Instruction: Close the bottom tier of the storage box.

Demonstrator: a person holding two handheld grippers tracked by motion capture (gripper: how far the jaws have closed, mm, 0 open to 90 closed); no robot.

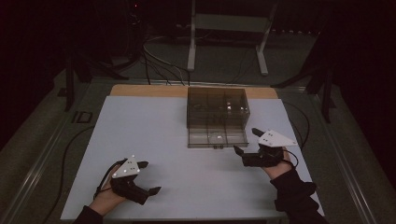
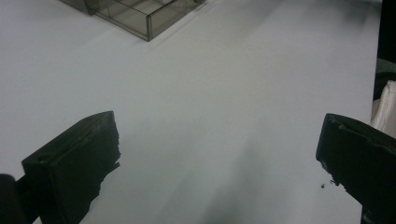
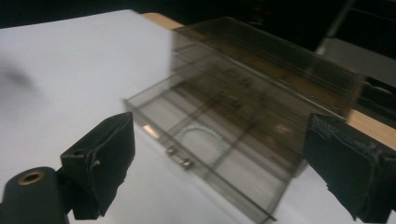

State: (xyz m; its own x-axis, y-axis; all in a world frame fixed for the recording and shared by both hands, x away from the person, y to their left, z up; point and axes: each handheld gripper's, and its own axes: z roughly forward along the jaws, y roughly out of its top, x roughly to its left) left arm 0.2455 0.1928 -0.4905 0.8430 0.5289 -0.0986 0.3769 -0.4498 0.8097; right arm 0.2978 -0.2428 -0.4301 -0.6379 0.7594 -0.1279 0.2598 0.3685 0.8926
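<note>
Right claw [image 1: 247, 142] spread wide, grasping nothing, poised just beside the front right corner of the drawer box [image 1: 217, 116]. Left claw [image 1: 145, 177] likewise released, jaws far apart over bare worktop [image 1: 154, 126]. Box: smoky clear plastic, rectangular; its bottom drawer [image 3: 205, 154] is pulled out (partitioned, small metal handle). It sits toward the far edge, centre-right. Smooth white surface lies open around the left claw.
</note>
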